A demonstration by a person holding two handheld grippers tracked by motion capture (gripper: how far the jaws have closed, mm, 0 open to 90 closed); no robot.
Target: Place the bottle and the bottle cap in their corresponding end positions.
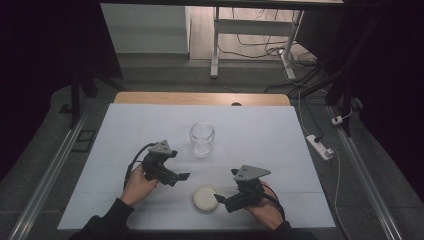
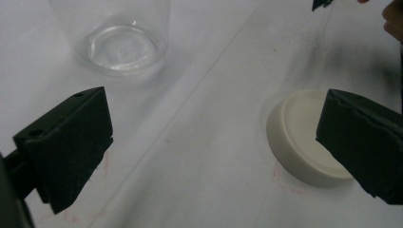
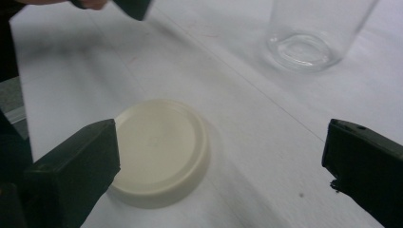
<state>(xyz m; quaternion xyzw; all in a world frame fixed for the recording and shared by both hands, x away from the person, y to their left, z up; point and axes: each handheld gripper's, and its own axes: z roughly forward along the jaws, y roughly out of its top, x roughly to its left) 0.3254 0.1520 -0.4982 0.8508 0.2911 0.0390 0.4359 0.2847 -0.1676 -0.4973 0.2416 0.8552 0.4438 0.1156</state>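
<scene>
A clear glass jar [image 1: 202, 138] stands upright without a lid in the middle of the white mat [image 1: 125, 130]. A round cream lid [image 1: 205, 198] lies flat near the front edge. My left gripper [image 1: 178, 164] is left of the jar and above the lid, open and holding nothing. My right gripper [image 1: 226, 185] is just right of the lid, also open and holding nothing. In the left gripper view the jar [image 2: 126, 45] is ahead on the left and the lid [image 2: 304, 137] is by the right jaw of the gripper [image 2: 214, 123]. In the right gripper view the lid [image 3: 159, 152] lies by the left jaw of the gripper [image 3: 222, 147], with the jar [image 3: 309, 38] beyond.
The mat covers a wooden table whose far edge [image 1: 200, 98] shows bare. A white power strip [image 1: 320, 146] lies on the floor to the right. A white desk frame [image 1: 215, 45] with loose cables stands behind the table.
</scene>
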